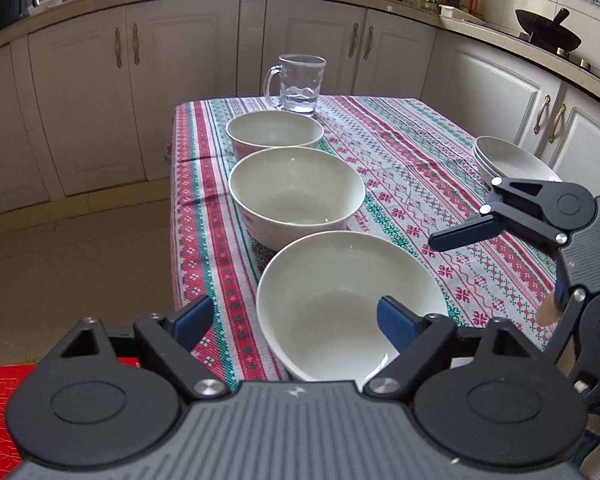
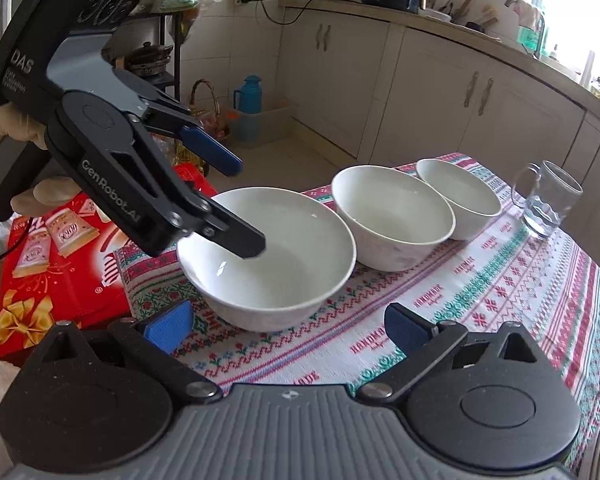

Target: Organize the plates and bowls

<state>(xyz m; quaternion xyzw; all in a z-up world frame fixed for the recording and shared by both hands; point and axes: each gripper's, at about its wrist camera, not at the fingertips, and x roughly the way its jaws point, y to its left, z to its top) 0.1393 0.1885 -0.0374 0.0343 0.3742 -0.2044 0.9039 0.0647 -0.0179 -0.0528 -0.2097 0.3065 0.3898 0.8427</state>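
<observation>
Three white bowls stand in a row on the patterned tablecloth: a near bowl (image 1: 350,300) (image 2: 268,256), a middle bowl (image 1: 296,194) (image 2: 394,216) and a far bowl (image 1: 275,131) (image 2: 458,196). A stack of white plates (image 1: 512,162) sits at the table's right edge. My left gripper (image 1: 296,322) (image 2: 248,208) is open, one finger inside the near bowl and the other outside its left rim. My right gripper (image 2: 286,326) is open and empty, low over the cloth beside the near bowl; it shows at the right of the left wrist view (image 1: 460,236).
A glass mug (image 1: 298,84) (image 2: 548,200) stands past the far bowl. A red gift box (image 2: 60,256) lies off the table's near end. The table (image 1: 400,152) drops to the floor on its left. Kitchen cabinets (image 1: 312,44) run behind.
</observation>
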